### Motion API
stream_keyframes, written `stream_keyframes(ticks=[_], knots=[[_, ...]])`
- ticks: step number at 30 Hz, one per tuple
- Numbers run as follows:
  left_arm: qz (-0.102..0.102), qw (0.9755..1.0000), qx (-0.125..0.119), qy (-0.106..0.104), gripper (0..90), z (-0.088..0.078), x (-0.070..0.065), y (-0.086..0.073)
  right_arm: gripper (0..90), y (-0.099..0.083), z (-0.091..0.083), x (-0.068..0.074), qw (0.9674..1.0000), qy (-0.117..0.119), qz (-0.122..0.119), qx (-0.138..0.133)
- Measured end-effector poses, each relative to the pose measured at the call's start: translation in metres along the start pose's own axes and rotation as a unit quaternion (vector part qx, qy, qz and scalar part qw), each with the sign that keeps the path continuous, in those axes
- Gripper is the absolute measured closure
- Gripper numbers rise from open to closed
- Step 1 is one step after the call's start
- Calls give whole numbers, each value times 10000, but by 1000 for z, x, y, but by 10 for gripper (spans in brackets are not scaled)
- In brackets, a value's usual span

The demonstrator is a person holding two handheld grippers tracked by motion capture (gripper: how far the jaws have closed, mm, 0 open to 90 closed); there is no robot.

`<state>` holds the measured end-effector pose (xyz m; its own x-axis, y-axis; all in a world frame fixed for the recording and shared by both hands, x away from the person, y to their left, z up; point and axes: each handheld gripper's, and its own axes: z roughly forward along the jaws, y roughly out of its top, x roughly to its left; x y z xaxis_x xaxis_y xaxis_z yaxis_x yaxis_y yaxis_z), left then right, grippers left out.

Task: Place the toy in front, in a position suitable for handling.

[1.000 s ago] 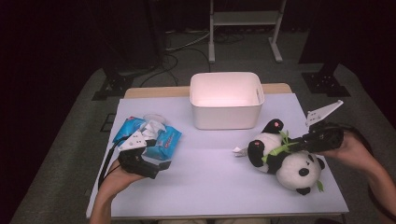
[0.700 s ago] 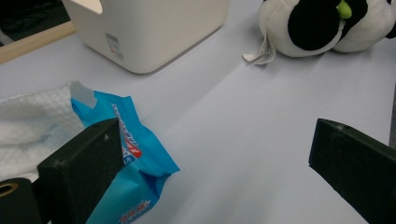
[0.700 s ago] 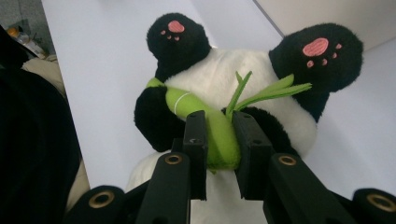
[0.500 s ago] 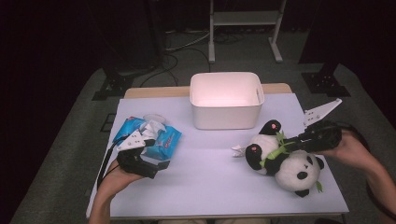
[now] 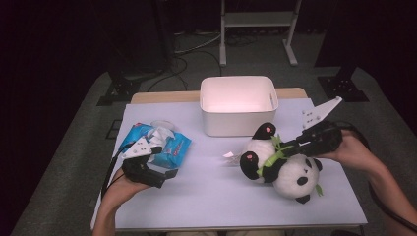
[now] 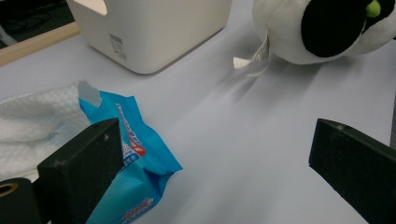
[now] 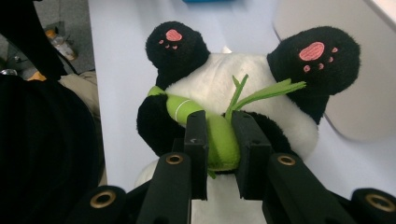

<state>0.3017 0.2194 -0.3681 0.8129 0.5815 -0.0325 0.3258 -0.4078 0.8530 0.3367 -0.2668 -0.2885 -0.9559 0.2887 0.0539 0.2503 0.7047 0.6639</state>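
step: lifting panda toy (image 5: 280, 164) off table (image 5: 206, 201) | right gripper (image 7: 219, 140) pinching its green bamboo stalk (image 7: 212, 130) | left gripper (image 6: 210, 158) spread beside wipes pack (image 6: 130, 158) | next: i carry it over white bin (image 5: 238, 103), then release

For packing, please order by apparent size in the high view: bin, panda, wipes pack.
1. bin
2. panda, nearly as large, so this order is unsure
3. wipes pack, smallest
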Motion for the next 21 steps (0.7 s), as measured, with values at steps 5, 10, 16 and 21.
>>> stream_keyframes(ticks=[5,10,16,21], knots=[[-11,10000,-23,27,24,-3,1,0,766,26,14,6,9995,182,-245,24],[-45,10000,-56,67,24,-6,3,-1,765,45,25,10,9985,317,-435,53],[-85,9999,-95,109,24,-11,5,-2,765,70,44,13,9966,501,-630,181],[-108,9998,-101,137,24,-13,7,-4,764,84,61,14,9949,622,-748,252]])
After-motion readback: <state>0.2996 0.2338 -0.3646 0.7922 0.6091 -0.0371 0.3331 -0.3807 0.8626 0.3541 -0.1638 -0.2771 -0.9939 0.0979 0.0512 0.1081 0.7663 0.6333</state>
